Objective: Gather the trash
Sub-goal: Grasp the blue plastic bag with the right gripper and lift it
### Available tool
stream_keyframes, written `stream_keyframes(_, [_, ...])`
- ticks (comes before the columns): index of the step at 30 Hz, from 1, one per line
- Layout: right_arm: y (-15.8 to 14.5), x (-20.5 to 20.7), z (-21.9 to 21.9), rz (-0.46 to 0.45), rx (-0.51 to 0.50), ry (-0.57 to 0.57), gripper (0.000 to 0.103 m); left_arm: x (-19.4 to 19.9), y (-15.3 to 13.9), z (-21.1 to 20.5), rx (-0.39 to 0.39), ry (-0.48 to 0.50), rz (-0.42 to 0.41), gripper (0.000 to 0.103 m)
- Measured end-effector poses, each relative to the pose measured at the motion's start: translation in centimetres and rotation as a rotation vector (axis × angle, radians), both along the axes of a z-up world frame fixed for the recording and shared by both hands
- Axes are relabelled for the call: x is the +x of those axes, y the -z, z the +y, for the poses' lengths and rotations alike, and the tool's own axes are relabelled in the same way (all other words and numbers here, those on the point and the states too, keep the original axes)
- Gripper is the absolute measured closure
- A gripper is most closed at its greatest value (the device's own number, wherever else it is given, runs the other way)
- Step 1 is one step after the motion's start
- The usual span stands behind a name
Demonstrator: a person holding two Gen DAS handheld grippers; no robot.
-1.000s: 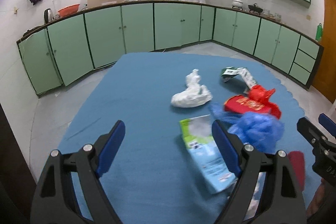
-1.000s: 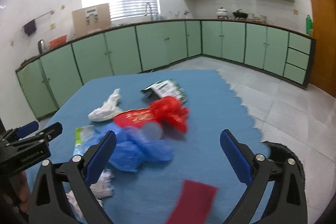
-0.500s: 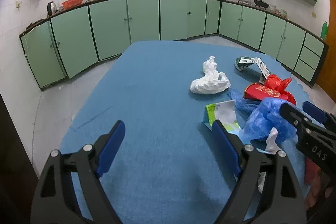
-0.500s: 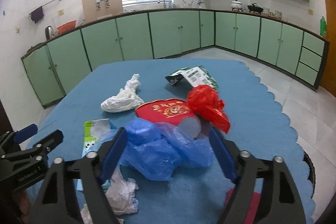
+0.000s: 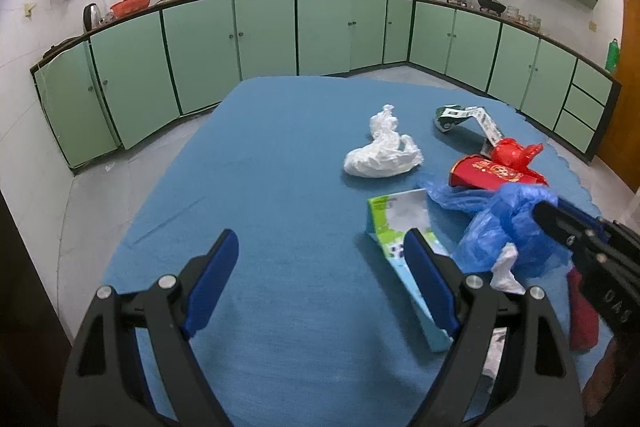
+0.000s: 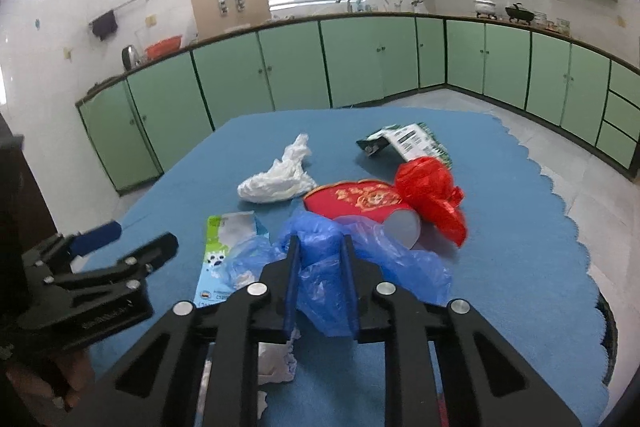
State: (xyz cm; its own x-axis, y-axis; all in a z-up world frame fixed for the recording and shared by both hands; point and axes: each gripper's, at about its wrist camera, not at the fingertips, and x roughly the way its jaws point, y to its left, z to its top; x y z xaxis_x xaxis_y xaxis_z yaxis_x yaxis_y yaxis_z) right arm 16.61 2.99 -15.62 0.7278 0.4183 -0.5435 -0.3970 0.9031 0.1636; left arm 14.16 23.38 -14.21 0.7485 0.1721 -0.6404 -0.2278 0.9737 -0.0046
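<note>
Right gripper [image 6: 320, 251] has just been closing and is now clamped on the blue bag [image 6: 340, 267], which sits bunched on the blue table [image 6: 500, 227] right next to the red pouch [image 6: 360, 201] and a green packet [image 6: 224, 239]. Left gripper [image 5: 320, 267] hangs wide open over bare cloth, grabbing nothing. White bag [image 5: 380, 155] lies further back.

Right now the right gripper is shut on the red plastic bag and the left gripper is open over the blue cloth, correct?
Not quite. The right gripper has just been closing and is shut on the blue plastic bag, not the red one, as the right wrist view shows. The left gripper is open over the blue cloth.
</note>
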Motion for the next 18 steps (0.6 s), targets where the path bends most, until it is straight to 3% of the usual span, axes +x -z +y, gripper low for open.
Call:
stream_keyframes(8, [-2.0,-0.6,-3.7,-0.041,0.023,0.082,0.084,0.5,0.3,-3.2,-0.005,0.053,0.007,0.018])
stream_keyframes(18, [-1.7,-0.5,-6.3,-0.034,0.028,0.122,0.084,1.6,2.7,-6.0,0.030,0.049,0.075,0.018])
